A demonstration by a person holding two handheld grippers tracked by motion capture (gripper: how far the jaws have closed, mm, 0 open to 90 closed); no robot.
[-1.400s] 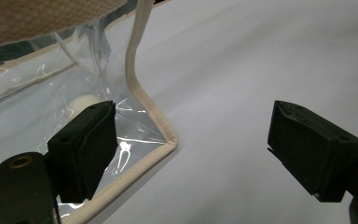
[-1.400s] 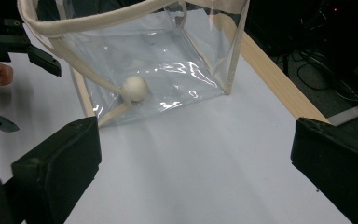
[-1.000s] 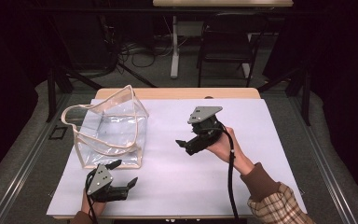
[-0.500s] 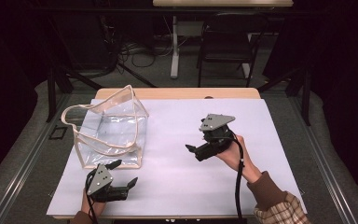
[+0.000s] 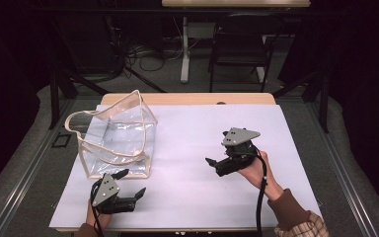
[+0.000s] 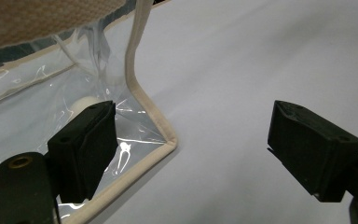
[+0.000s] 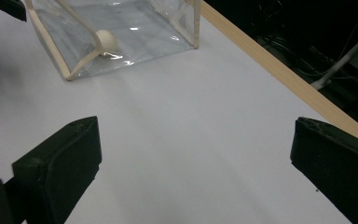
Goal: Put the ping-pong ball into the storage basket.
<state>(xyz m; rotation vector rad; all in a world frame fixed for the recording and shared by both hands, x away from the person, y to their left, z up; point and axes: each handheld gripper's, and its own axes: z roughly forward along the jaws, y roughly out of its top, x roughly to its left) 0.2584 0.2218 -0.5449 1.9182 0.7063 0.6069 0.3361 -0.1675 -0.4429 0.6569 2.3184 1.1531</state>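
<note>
A clear plastic bag [image 5: 116, 138] with beige trim and handles stands at the left of the white-covered table [image 5: 187, 123]. Inside it lies a small cream ball [image 7: 106, 41], which the left gripper view sees through the bag wall as a pale ball [image 6: 85, 103]. My left gripper [image 5: 132, 182] rests near the front edge, just in front of the bag's near corner [image 6: 168, 140], open and empty. A hand holds my right gripper [image 5: 217, 147] above the sheet right of centre. It points left toward the bag [image 7: 135, 28], jaws wide open, nothing between them.
The table's wooden far edge [image 7: 284, 74] shows beyond the white sheet. A dark chair [image 5: 239, 49] and a desk leg [image 5: 184, 49] with cables stand on the floor behind the table. Black cables trail from both grippers.
The right gripper has drawn back from the table's middle toward the near right and come lower. The left gripper and the bag have stayed put.
</note>
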